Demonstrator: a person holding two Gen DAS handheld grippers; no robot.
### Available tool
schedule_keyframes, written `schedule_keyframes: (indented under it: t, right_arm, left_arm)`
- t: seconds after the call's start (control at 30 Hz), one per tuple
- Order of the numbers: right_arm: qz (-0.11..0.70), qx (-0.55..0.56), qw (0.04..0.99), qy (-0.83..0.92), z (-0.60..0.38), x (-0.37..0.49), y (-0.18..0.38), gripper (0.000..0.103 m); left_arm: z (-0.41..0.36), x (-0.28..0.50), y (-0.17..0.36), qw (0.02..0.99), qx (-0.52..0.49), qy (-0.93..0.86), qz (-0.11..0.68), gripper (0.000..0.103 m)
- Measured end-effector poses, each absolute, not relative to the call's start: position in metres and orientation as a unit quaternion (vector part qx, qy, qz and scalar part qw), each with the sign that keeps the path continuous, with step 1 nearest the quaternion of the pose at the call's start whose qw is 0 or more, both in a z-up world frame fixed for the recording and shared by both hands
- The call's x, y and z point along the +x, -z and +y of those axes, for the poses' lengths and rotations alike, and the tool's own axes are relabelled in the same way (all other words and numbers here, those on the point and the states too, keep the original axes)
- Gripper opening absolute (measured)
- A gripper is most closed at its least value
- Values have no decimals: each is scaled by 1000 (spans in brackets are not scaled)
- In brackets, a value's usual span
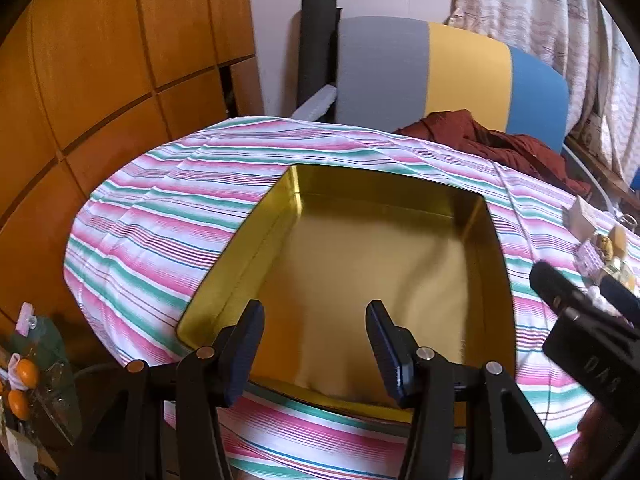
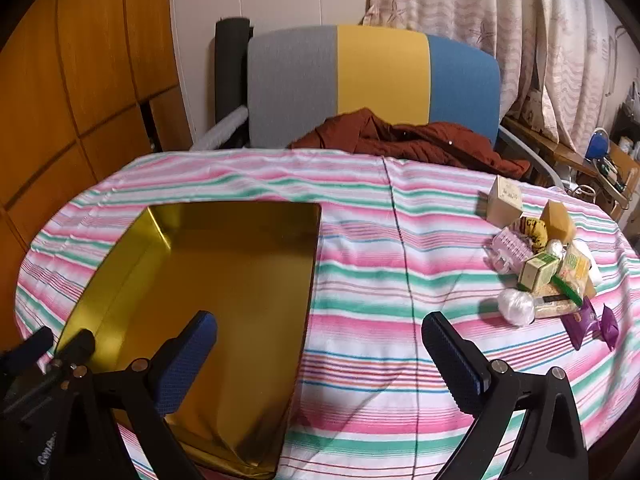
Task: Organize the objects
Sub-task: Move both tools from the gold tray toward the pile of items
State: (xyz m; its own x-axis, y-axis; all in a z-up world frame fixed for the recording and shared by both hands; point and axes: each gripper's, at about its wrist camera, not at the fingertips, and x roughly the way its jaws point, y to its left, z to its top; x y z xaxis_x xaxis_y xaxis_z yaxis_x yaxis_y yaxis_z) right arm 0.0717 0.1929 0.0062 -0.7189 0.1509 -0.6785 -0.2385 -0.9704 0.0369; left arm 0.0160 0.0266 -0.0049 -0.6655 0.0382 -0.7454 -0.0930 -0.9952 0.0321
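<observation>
An empty gold tin box (image 1: 360,264) sits on the striped tablecloth; it also shows in the right wrist view (image 2: 208,280). My left gripper (image 1: 316,320) hovers open and empty over the box's near side. My right gripper (image 2: 320,340) is open and empty, above the cloth at the box's right edge; it also shows in the left wrist view (image 1: 584,292). A pile of small items lies at the right of the table: a beige box (image 2: 505,199), a green carton (image 2: 538,272), a white wrapped ball (image 2: 516,306), a purple packet (image 2: 588,322).
A grey, yellow and blue chair back (image 2: 376,76) stands behind the table with a rust-red garment (image 2: 408,140) on it. Wooden cabinets (image 1: 100,60) are at the left. A shelf with clutter (image 2: 600,160) is at the far right. A bag with orange items (image 1: 24,384) sits at the lower left.
</observation>
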Motion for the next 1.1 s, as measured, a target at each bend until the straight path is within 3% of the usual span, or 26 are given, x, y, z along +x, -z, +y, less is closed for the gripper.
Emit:
schedule_keyframes:
  t: [0.17, 0.33, 0.5, 0.93, 1.1]
  right_arm:
    - [82, -376, 34, -922, 215, 71, 0, 103]
    - [102, -402, 61, -908, 247, 84, 18, 103]
    - [82, -398, 106, -908, 285, 109, 31, 103]
    - [165, -337, 277, -885, 452, 178, 40, 103]
    - [177, -331, 293, -879, 494, 186, 60, 94]
  left_arm:
    - [26, 22, 11, 128, -421, -898, -36, 53]
    - [29, 23, 25, 155, -451, -875, -84, 53]
    - [45, 32, 29, 171, -452, -873, -69, 53]
    - [128, 46, 19, 289, -445, -847, 0, 54]
    - [162, 54, 21, 346, -454, -821, 28, 55]
